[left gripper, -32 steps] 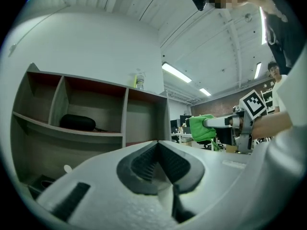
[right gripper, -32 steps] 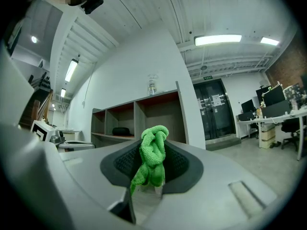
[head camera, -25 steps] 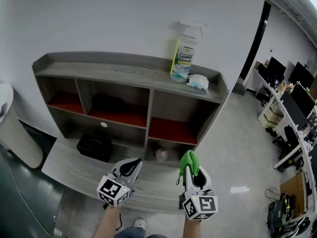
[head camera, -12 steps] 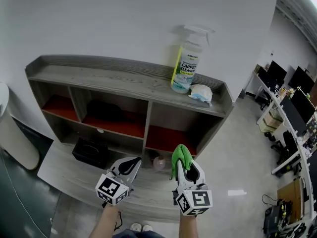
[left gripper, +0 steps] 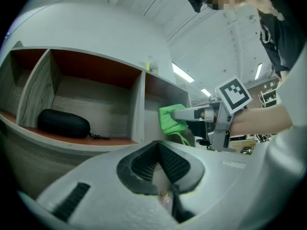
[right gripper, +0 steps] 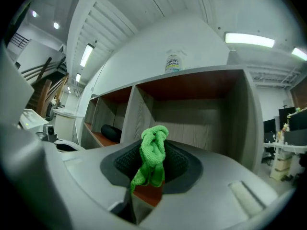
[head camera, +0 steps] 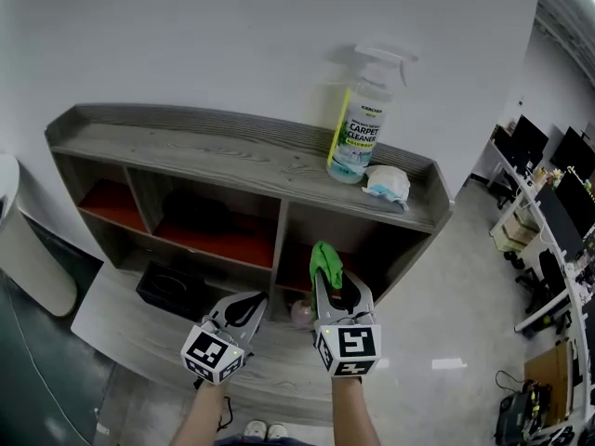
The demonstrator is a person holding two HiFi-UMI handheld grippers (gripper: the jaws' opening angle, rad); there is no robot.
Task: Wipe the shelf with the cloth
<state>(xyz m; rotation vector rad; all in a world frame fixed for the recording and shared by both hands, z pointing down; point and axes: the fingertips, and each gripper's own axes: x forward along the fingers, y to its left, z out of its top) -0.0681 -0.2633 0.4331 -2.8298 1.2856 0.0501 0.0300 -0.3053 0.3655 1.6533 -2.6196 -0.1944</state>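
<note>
Spray bottle (head camera: 364,119) on shelf (head camera: 186,147) top near right end, crumpled wad (head camera: 386,183) just right of it, case (left gripper: 63,122) in middle compartment, box (head camera: 173,286) on lower ledge at left, cloth (head camera: 325,260) in right gripper (head camera: 332,282) before right compartment, left gripper (head camera: 244,311) left of it.

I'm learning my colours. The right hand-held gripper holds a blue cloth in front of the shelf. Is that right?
Not quite: the cloth is green, not blue. The right gripper view shows it pinched in the right hand-held gripper, in front of the shelf.
</note>
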